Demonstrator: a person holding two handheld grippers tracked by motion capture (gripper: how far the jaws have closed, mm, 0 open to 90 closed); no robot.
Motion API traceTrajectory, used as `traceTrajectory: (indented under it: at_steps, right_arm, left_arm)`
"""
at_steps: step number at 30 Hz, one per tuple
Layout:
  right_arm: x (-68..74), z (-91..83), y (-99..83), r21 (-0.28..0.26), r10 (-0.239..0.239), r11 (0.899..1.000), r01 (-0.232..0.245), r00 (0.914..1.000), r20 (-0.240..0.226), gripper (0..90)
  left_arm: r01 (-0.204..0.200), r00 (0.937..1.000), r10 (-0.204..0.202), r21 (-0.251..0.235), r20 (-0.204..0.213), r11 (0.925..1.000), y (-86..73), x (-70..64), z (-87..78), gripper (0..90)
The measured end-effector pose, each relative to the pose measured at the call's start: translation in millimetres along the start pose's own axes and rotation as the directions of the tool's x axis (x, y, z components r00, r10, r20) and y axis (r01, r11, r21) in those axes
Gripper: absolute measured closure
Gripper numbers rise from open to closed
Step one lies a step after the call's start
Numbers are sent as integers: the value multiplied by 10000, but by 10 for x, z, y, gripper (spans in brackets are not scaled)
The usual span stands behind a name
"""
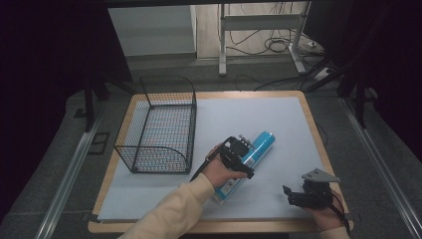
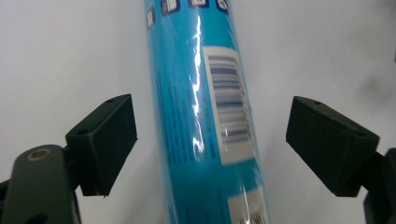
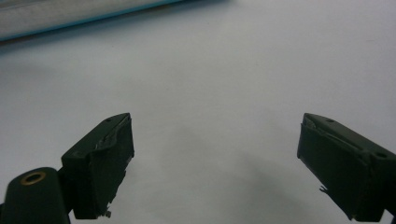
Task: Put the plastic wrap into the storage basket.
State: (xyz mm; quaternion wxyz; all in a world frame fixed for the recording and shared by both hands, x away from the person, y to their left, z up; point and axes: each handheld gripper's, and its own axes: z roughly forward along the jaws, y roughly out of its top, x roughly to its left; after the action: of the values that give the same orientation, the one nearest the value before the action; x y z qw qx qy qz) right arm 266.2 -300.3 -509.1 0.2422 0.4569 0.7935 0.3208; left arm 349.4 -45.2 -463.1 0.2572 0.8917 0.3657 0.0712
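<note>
A blue tube (image 1: 259,147) with a white label and barcode lies diagonally on the white sheet (image 1: 278,119). My left gripper (image 1: 239,154) hovers over its middle, open. In the left gripper view the tube (image 2: 205,121) runs up between the two black jaws, with a gap on each side. My right gripper (image 1: 293,195) rests low near the table's front right edge, open with nothing between its jaws. In the right gripper view, my right gripper (image 3: 215,158) looks across bare sheet, and the tube's (image 3: 70,16) pale side crosses the top left corner.
An empty black wire basket (image 1: 159,127) stands on the left part of the sheet. The wooden table edge (image 1: 318,139) frames the sheet. Beyond the table are desk legs and cables (image 1: 268,45) on the floor.
</note>
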Motion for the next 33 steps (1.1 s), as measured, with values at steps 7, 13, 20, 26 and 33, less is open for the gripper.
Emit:
traceTrajectory:
  at_steps: [7, 13, 20, 26, 33]
  right_arm:
    - [-5, 10, -2, 83, 16, 10000, -15, 10000, -31, 110]
    - [-3, 6, -4, 60, 9, 10000, -9, 10000, -32, 110]
    - [-11, 6, -7, 75, 33, 10000, -33, 10000, -29, 110]
    - [-9, 9, 0, 64, 54, 10000, -54, 10000, -28, 111]
    - [-12, 13, -5, 104, 75, 9999, -75, 10000, 3, 112]
  left_arm:
    - [66, 10000, -65, 421, -39, 9991, 172, -12, 172, 159]
    - [195, 9997, -182, 734, -189, 9971, 276, -6, 308, 163]
    - [532, 9985, -514, 1198, -177, 9914, 253, 57, 444, 198]
    - [616, 9980, -625, 1471, 11, 9872, 230, 78, 508, 298]
    - [903, 9951, -956, 1627, 248, 9825, 240, 118, 508, 308]
